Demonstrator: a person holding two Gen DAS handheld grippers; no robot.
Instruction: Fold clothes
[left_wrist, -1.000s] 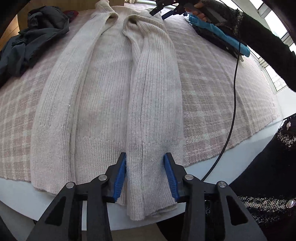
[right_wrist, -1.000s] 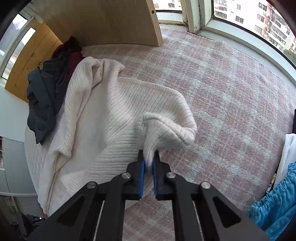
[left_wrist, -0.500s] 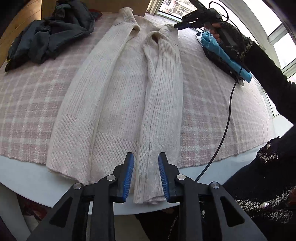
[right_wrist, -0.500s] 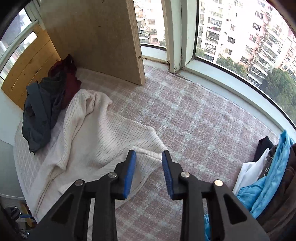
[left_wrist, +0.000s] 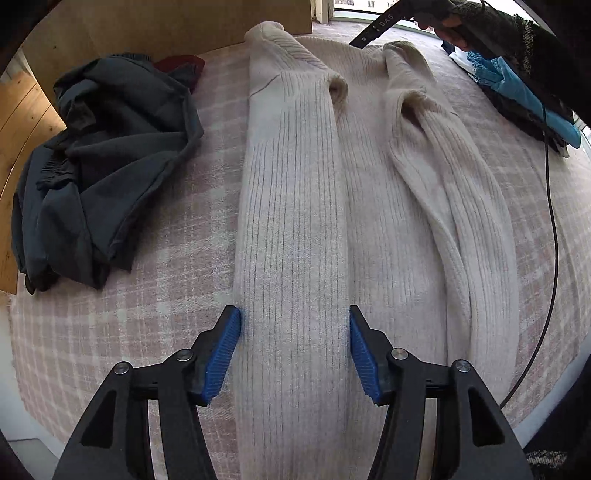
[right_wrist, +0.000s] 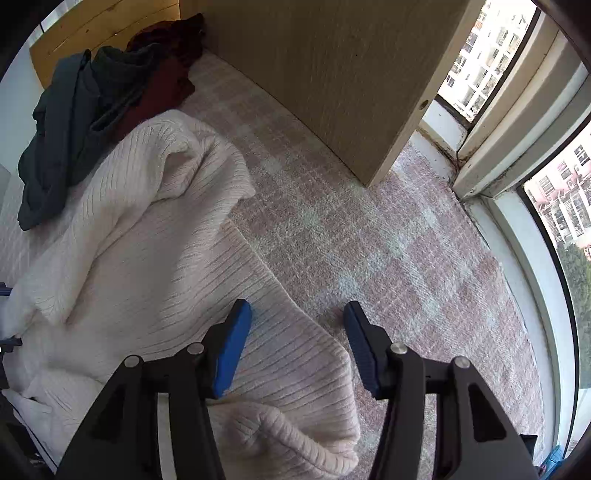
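Left gripper (left_wrist: 294, 349): jaws spread wide, holding nothing, its ridged blue pads (left_wrist: 221, 354) flanking a folded-in sleeve of the cream ribbed-knit sweater (left_wrist: 354, 192), which lies flat and lengthwise on the pink plaid woven cloth (left_wrist: 110, 332). Right gripper (right_wrist: 297, 345): also spread and empty, over the sweater's far end. Crumpled dark grey garment (left_wrist: 99, 173) lies just beside the sweater.

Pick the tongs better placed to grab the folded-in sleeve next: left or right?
Probably left. The left tongs are open, straddling the left folded sleeve of the cream sweater. The right tongs are open at the shoulder.
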